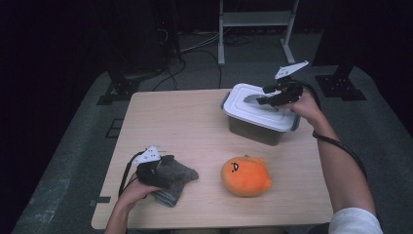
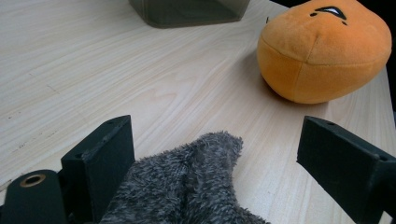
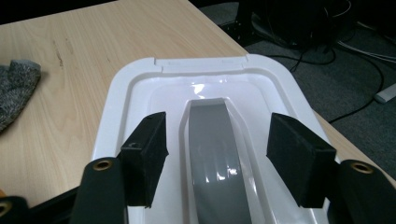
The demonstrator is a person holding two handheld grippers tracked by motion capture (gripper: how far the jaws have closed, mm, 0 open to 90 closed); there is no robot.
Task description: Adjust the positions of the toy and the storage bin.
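A grey fuzzy sock (image 1: 179,184) lies near the table's front left. My left gripper (image 1: 165,170) rests over it, open. In the left gripper view the sock (image 2: 187,186) lies between the wide jaws of that gripper (image 2: 217,135), against the left one and clear of the right. An orange plush toy (image 1: 246,175) (image 2: 322,51) sits just beyond the sock. At the back right stands a dark box with a white lid (image 1: 265,114). My right gripper (image 1: 272,99) (image 3: 212,135) hangs open over the lid (image 3: 140,88), its jaws on either side of the grey handle (image 3: 210,186) and not touching it.
The wooden table (image 1: 180,126) has bare room between the sock and the box. The box's dark wall (image 2: 187,11) is in the left gripper view. Behind the table stand a metal frame (image 1: 255,19) and dark stands, with cables (image 1: 195,46) on the grey floor.
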